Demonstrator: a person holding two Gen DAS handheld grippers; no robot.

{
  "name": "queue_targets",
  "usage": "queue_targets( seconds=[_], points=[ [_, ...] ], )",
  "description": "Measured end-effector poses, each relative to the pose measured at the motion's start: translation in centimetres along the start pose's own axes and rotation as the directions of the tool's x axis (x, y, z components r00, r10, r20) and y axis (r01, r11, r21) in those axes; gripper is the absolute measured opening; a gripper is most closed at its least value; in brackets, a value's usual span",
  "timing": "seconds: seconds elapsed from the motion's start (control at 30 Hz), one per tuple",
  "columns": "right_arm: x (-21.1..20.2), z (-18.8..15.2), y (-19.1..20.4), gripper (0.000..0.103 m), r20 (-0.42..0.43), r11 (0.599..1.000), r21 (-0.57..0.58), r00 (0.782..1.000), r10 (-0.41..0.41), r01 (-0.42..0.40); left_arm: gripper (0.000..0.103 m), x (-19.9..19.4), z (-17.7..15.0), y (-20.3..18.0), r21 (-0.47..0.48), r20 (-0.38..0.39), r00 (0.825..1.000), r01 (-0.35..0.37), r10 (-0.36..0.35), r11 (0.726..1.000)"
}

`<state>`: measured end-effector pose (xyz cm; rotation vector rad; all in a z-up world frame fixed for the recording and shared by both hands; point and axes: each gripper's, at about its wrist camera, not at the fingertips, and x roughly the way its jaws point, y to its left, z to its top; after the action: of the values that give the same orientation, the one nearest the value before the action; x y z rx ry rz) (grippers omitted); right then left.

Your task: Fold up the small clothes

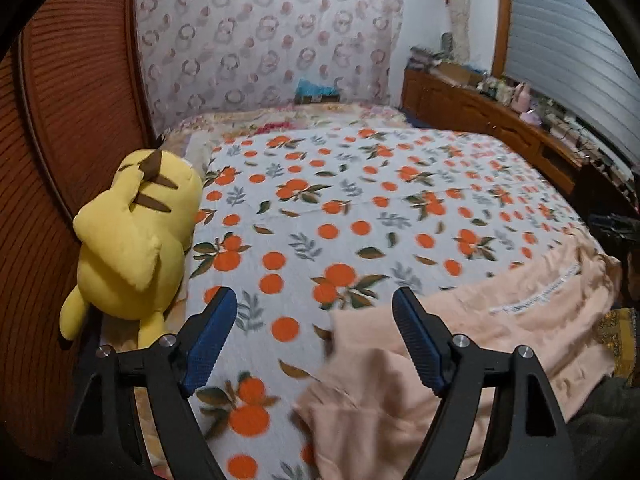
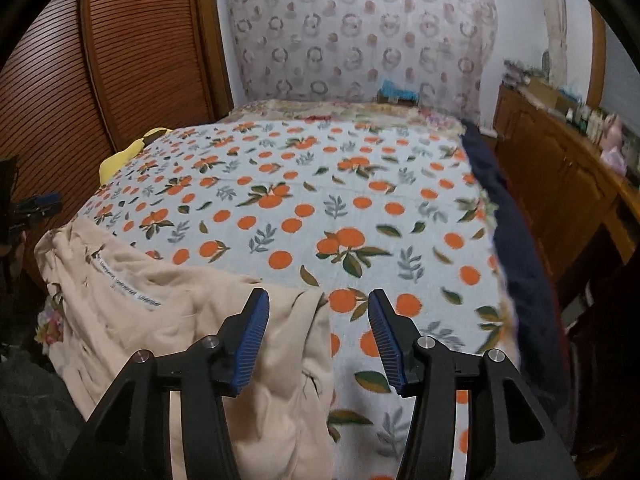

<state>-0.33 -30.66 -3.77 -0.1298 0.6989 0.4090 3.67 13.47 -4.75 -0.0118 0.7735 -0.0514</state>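
Note:
A peach-coloured garment (image 1: 460, 344) lies crumpled on the near edge of the bed, with a white label strip showing. In the left wrist view my left gripper (image 1: 314, 308) is open and empty, with the garment's left edge under its right finger. In the right wrist view the same garment (image 2: 168, 320) lies at the lower left. My right gripper (image 2: 318, 312) is open and empty over the garment's right edge, its left finger above the cloth. The left gripper shows at the far left edge in the right wrist view (image 2: 36, 206).
The bed is covered by a white blanket with orange fruit print (image 1: 360, 200). A yellow plush toy (image 1: 132, 240) lies at its left edge by a wooden slatted wall. A dark blue cloth (image 2: 516, 248) hangs on the right edge. A wooden cabinet (image 2: 560, 176) with clutter stands on the right.

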Motion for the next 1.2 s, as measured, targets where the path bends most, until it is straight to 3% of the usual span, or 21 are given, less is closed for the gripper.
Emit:
queue_targets(
  seconds=[0.13, 0.33, 0.47, 0.53, 0.6, 0.7, 0.77, 0.83, 0.93, 1.07, 1.2],
  points=[
    [2.3, 0.0, -0.5, 0.053, -0.042, 0.998, 0.038, 0.998, 0.057, -0.055, 0.080, 1.4, 0.0, 0.1, 0.014, -0.046, 0.998, 0.040, -0.039, 0.999],
    [4.6, 0.1, -0.8, 0.060, -0.092, 0.997, 0.046, 0.994, 0.067, -0.063, 0.054, 3.4, -1.5, 0.1, -0.010, -0.144, 0.987, 0.069, -0.069, 0.998],
    [5.2, 0.4, -0.9, 0.061, -0.098, 0.997, 0.046, 0.993, 0.073, -0.069, 0.049, 3.9, -2.2, 0.0, -0.023, -0.162, 0.983, 0.087, -0.089, 0.996],
    [5.2, 0.4, -0.7, 0.061, -0.099, 0.997, 0.036, 0.993, 0.068, -0.065, 0.032, 4.0, -2.3, -0.1, -0.038, -0.162, 0.978, 0.126, -0.130, 0.991],
    [5.4, 0.4, -0.4, 0.061, -0.103, 0.998, 0.020, 0.993, 0.060, -0.059, 0.021, 4.0, -2.3, -0.4, -0.045, -0.162, 0.973, 0.162, -0.167, 0.986],
    [5.2, 0.4, 0.2, 0.061, -0.118, 0.999, 0.000, 0.992, 0.049, -0.050, 0.014, 4.0, -2.1, -1.2, -0.020, -0.165, 0.973, 0.163, -0.164, 0.986],
    [5.1, 0.4, 0.9, 0.054, -0.128, 0.998, -0.027, 0.991, 0.046, -0.050, 0.013, 4.0, -2.0, -1.5, -0.007, -0.167, 0.973, 0.162, -0.161, 0.987],
    [5.0, 0.3, 1.7, 0.029, -0.133, 0.996, -0.053, 0.989, 0.066, -0.074, 0.008, 4.0, -2.0, -1.7, -0.002, -0.168, 0.971, 0.170, -0.167, 0.986],
    [4.8, 0.2, 2.4, 0.010, -0.130, 0.991, -0.081, 0.987, 0.094, -0.105, 0.004, 3.5, -2.0, -1.8, -0.009, -0.144, 0.974, 0.177, -0.176, 0.984],
    [3.2, 0.4, 2.8, 0.008, -0.069, 0.992, -0.096, 0.995, 0.075, -0.081, 0.004, 0.7, -1.5, -1.9, -0.038, -0.045, 0.973, 0.225, -0.227, 0.974],
    [-0.3, 1.3, 2.7, 0.007, 0.043, 0.995, -0.089, 0.998, 0.052, -0.048, 0.004, -2.9, -0.3, -2.2, -0.025, 0.052, 0.974, 0.223, -0.221, 0.975]
  ],
)
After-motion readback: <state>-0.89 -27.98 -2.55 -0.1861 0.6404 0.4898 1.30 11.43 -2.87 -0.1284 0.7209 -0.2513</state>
